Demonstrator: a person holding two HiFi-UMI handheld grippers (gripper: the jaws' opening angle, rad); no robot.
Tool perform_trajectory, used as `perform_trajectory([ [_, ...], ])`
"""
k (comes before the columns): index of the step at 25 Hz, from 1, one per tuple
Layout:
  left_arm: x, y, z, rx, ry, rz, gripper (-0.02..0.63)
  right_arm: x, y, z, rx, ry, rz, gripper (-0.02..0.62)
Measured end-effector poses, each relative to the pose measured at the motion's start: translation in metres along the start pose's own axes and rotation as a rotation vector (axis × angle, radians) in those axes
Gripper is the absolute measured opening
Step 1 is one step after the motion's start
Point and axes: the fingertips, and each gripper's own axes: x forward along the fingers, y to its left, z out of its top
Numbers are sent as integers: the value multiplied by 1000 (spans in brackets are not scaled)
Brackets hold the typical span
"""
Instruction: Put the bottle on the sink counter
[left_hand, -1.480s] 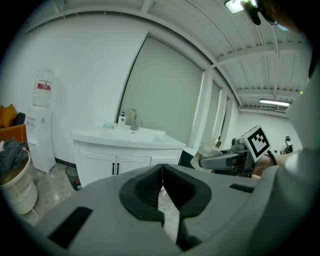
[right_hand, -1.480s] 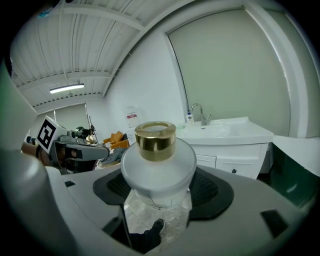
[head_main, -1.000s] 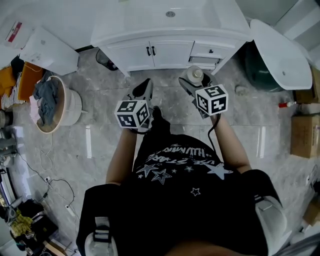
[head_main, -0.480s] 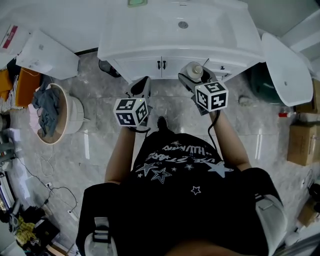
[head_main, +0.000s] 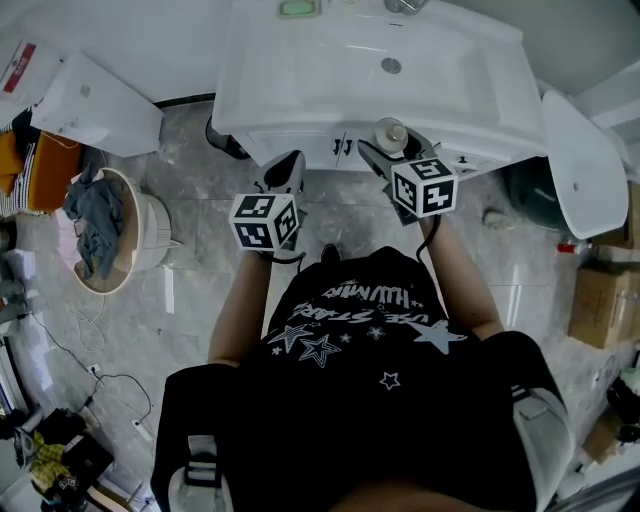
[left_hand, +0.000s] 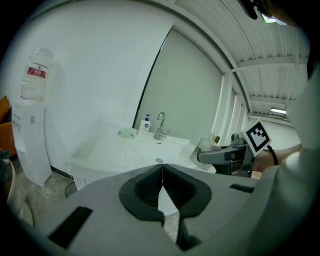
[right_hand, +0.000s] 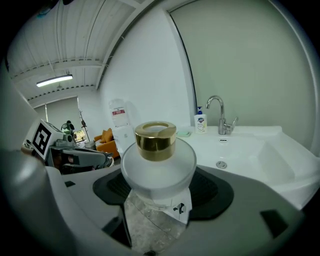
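The bottle (head_main: 390, 133) is a frosted round bottle with a gold cap (right_hand: 156, 139). My right gripper (head_main: 392, 152) is shut on the bottle (right_hand: 159, 167) and holds it upright in the air. In the head view it hangs over the front edge of the white sink counter (head_main: 300, 60). My left gripper (head_main: 286, 176) is to its left, just in front of the cabinet, with its jaws shut and nothing between them (left_hand: 162, 167). The left gripper view shows the bottle (left_hand: 206, 150) to the right, above the counter's (left_hand: 115, 152) near edge.
A faucet (left_hand: 160, 126), a soap bottle (left_hand: 145, 125) and a green soap dish (head_main: 298, 8) stand at the back of the basin. A water dispenser (head_main: 95, 95) and a basket (head_main: 150, 215) of clothes are at the left. A white fixture (head_main: 580, 160) and a cardboard box (head_main: 605, 300) are at the right.
The person has stepped toward the sink, so the counter has come nearer. The bottle in my right gripper has gone from in front of the cabinet to over the counter's front edge.
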Motion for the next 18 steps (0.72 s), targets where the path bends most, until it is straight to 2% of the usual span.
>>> perform_trajectory([
  [9, 30, 41, 16, -28, 9, 61, 9, 64, -11, 27, -38, 29, 87, 330],
  [18, 60, 96, 42, -95, -15, 240, 9, 160, -15, 65, -126, 75, 275, 330],
])
